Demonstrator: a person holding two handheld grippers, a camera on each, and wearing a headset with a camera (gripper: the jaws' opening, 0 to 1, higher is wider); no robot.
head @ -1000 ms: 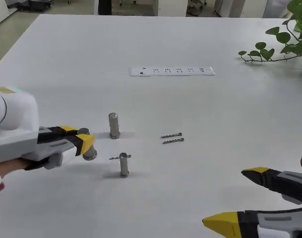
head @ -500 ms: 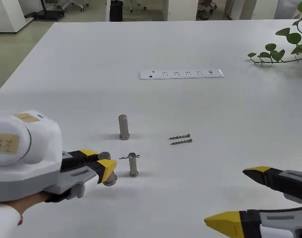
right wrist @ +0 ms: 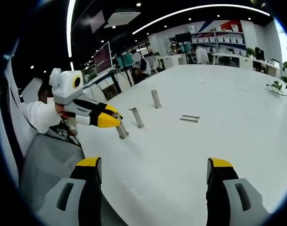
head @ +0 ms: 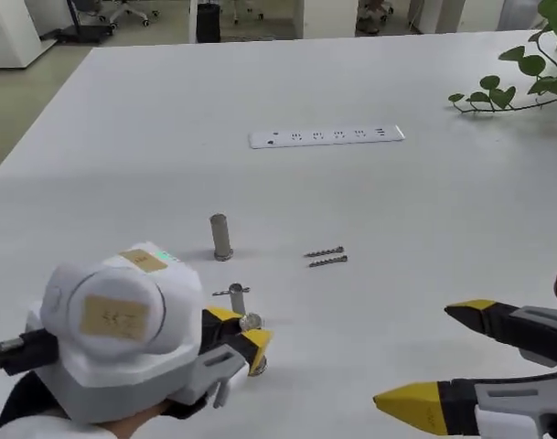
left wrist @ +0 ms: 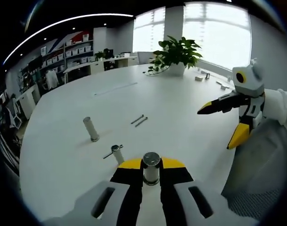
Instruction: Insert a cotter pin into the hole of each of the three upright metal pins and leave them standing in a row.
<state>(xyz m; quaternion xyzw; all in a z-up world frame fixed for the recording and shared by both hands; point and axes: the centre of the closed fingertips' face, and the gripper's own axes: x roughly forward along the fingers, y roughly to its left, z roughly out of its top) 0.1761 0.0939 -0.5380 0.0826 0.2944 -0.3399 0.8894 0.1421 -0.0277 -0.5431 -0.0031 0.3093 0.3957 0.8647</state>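
My left gripper (head: 252, 344) is shut on a bare metal pin (head: 251, 322), held upright with its base at or just above the table; the pin (left wrist: 151, 168) sits between the yellow jaw tips. Just beyond stands a pin with a cotter pin through it (head: 237, 298) (left wrist: 117, 154). Farther back stands another bare pin (head: 220, 237) (left wrist: 90, 129). Two loose cotter pins (head: 326, 257) (left wrist: 140, 120) lie to the right. My right gripper (head: 429, 357) (right wrist: 155, 165) hovers open at the near right, holding nothing.
A white power strip (head: 326, 136) lies mid-table beyond the pins. A leafy plant (head: 520, 78) trails in at the far right corner. The white table (head: 424, 201) stretches wide around the pins. Office desks and chairs stand behind.
My left gripper has carried the bare pin from the left of the cottered pin round to its near side, rightward and toward me. The right gripper has stayed put.
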